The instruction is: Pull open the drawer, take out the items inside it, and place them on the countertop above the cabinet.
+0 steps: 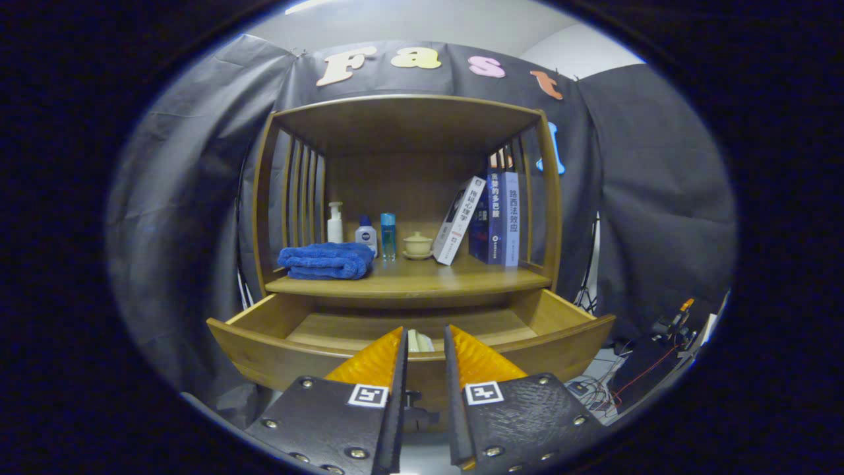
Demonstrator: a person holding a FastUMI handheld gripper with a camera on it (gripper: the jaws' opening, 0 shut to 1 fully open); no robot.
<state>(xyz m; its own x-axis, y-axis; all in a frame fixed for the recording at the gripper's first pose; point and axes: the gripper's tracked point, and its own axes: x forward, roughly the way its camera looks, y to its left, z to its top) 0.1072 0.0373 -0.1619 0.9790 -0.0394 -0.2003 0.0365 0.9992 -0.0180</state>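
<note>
Inside the open drawer (560, 340) I see 1 pale item (419, 341), lying just beyond the tips of my tool (425, 343) and mostly hidden by them. I cannot tell what it is; it looks small and light, perhaps soft, so I would take it across its narrow middle with a gentle squeeze. The tool fingers (376, 359) stand a little apart with nothing between them. Above the drawer is the bench (409, 282), which already carries a folded blue towel (326, 260), 3 bottles (366, 232), a small lidded cup (417, 245) and some books (491, 218).
</note>
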